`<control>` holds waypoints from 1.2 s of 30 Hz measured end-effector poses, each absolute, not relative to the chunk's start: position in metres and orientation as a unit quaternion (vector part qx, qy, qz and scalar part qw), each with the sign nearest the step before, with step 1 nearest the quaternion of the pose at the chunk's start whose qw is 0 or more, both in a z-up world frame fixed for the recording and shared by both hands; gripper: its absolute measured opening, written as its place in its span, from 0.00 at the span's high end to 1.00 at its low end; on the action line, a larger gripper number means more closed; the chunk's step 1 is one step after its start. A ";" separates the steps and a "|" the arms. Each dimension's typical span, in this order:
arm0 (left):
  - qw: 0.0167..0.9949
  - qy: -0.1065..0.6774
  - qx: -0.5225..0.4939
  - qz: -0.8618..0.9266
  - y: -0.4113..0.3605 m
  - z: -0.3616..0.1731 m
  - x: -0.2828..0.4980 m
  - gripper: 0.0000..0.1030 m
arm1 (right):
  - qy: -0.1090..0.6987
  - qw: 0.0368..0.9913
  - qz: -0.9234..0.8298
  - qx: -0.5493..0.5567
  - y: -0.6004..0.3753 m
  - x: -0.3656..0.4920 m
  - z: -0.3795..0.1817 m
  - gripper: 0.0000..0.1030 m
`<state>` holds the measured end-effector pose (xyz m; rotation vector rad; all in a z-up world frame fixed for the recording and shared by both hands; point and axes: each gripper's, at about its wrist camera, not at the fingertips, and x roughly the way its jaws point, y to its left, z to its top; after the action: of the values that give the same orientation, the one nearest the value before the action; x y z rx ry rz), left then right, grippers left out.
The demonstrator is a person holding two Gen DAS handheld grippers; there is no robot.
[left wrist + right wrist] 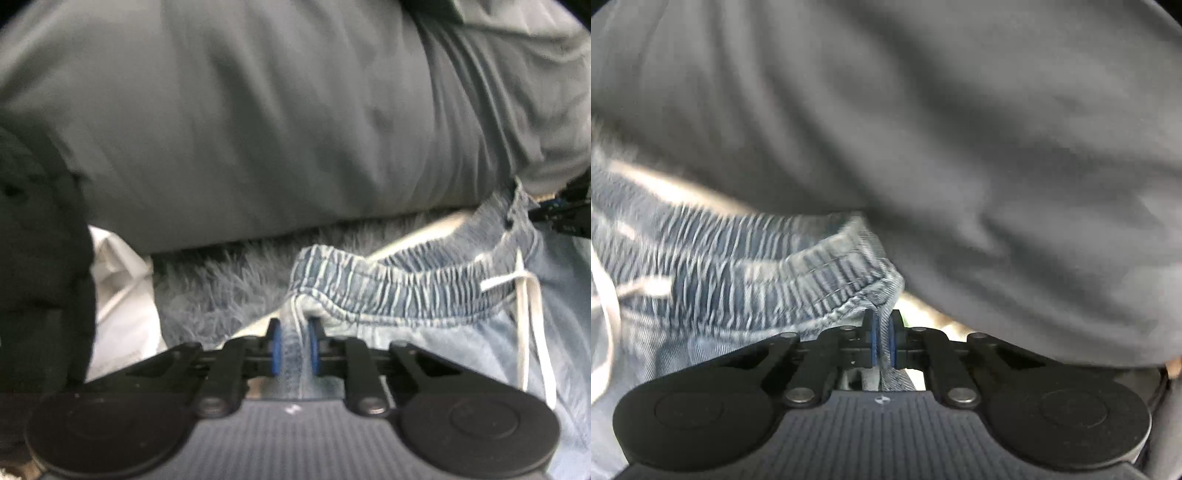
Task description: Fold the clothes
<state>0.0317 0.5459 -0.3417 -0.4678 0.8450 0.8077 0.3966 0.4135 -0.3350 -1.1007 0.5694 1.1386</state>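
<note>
Left gripper (295, 341) is clamped on a pinch of light-blue denim at one end of the elastic waistband (399, 291) of a pair of drawstring denim trousers (480, 343); the blue pads (276, 347) stand narrow with cloth between them. Right gripper (882, 341) is likewise closed on the opposite end of the same waistband, its pads gripping a thin fold of denim.

Location: the trousers hang between the two grippers, waistband slack and sagging in the middle, with the white drawstring (524, 321) dangling near its centre. Below the band lies a shaggy grey-blue rug (221, 280), which appears to be what carries the work; its edges are not in view. A person's grey garment (240, 110) fills the upper part of both views, close behind the band. A white cloth (122, 295) and a dark quilted item (37, 240) lie at the left. The right wrist view is blurred.

Assessment: both grips sit at the waistband ends, as suits spreading or doubling the garment. How far folding has gone cannot be settled; the legs are out of sight.

Recommendations: draw the grippers apart until the band runs taut and level; keep both at equal height so the side seams align; keep the drawstring clear of the pads; hold the closure firm, as denim is heavy and the pinches are small.
</note>
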 end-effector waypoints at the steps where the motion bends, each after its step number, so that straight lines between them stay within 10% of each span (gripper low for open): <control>1: 0.812 0.387 -0.213 0.382 0.545 -0.337 0.030 0.86 | 0.252 0.673 0.502 -0.481 0.411 0.398 -0.331 0.97; 15: 0.795 0.419 -0.190 0.395 0.555 -0.350 0.050 0.85 | 0.281 0.730 0.436 -0.444 0.422 0.417 -0.335 0.98; 18: 0.786 0.433 -0.192 0.398 0.559 -0.358 0.056 0.78 | 0.284 0.736 0.435 -0.435 0.414 0.416 -0.332 0.93; 23: 0.790 0.419 -0.182 0.409 0.534 -0.333 0.051 0.63 | 0.284 0.736 0.463 -0.404 0.358 0.397 -0.303 0.45; 27: 0.794 0.405 -0.173 0.419 0.512 -0.311 0.046 0.44 | 0.285 0.735 0.484 -0.379 0.314 0.381 -0.279 0.44; 36: 0.817 0.405 -0.169 0.375 0.452 -0.287 0.057 0.38 | 0.295 0.731 0.517 -0.333 0.214 0.359 -0.238 0.43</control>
<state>0.0575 0.4522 -0.2869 -0.3604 0.8634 0.7997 0.3594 0.2136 -0.2378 -0.7322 0.6499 1.1373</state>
